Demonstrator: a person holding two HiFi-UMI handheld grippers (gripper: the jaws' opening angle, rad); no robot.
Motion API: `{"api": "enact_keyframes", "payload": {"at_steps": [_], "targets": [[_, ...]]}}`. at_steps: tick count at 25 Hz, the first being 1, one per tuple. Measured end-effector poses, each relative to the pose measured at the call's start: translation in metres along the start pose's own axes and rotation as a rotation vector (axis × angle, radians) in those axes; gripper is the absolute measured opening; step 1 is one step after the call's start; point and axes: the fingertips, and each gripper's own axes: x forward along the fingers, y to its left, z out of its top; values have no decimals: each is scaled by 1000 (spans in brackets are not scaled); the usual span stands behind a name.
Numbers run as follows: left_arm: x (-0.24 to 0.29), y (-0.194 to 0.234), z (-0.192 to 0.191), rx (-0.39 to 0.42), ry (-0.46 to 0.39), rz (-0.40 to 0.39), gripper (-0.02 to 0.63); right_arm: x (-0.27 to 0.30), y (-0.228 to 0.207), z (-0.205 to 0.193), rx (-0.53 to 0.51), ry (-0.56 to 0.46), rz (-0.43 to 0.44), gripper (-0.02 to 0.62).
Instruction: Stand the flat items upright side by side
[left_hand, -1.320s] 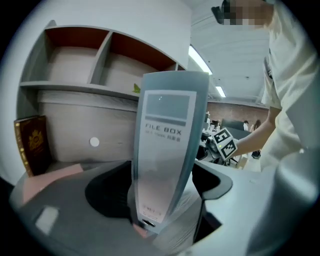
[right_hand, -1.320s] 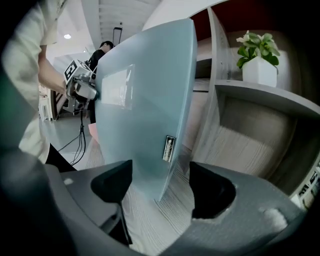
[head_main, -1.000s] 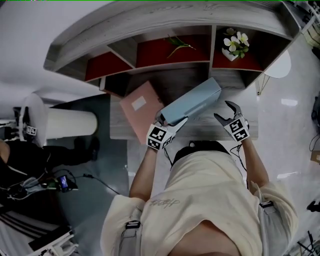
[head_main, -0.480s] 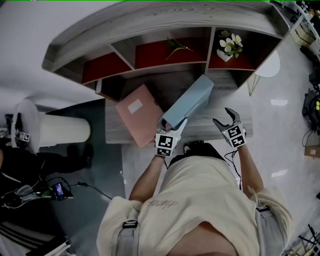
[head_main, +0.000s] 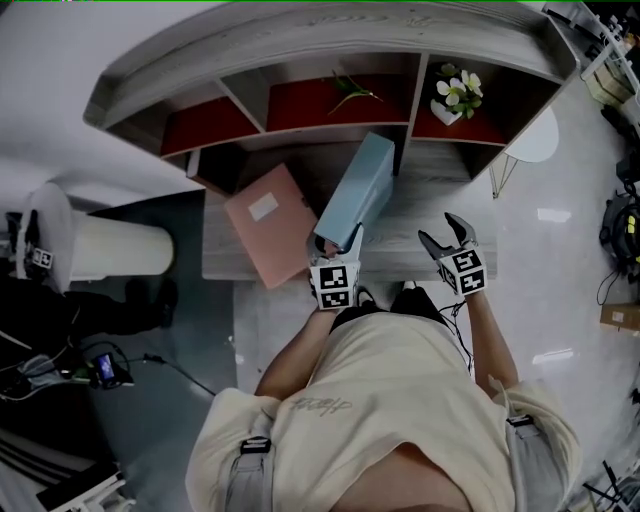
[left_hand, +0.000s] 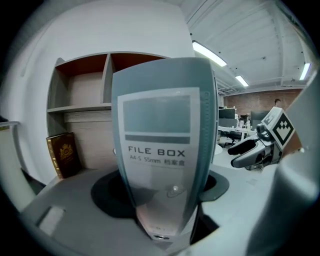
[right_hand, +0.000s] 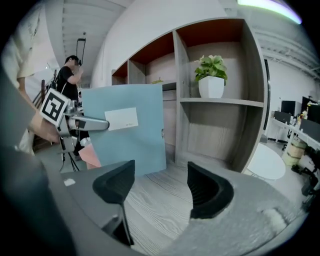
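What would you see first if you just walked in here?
A big blue file box is held upright at the middle of the desk, pinched by the left gripper. A pink folder lies flat just left of it. The right gripper is open and empty on the right, and a white-flowered plant sits in the right nook of the shelf.
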Motion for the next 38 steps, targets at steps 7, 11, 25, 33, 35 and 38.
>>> {"api": "enact_keyframes", "payload": {"at_steps": [7, 11, 25, 33, 35, 38], "targets": [[12, -11, 0, -48, 19, 137, 337, 2, -36, 21, 39, -43, 67, 324], [23, -24, 9, -73, -6, 235, 337, 3, -60, 16, 32, -40, 103, 324], [78, -54, 32, -103, 8, 292, 331, 3, -108, -9, 31, -15, 133, 324], [102, -66, 43, -94, -5, 286, 313, 4, -114, -16, 43, -5, 147, 324], [109, -65, 47, -92, -7, 283, 310, 6, -113, -16, 45, -2, 154, 324], [118, -64, 49, -97, 6, 275, 307, 8, -113, -16, 46, 1, 159, 324]]}}
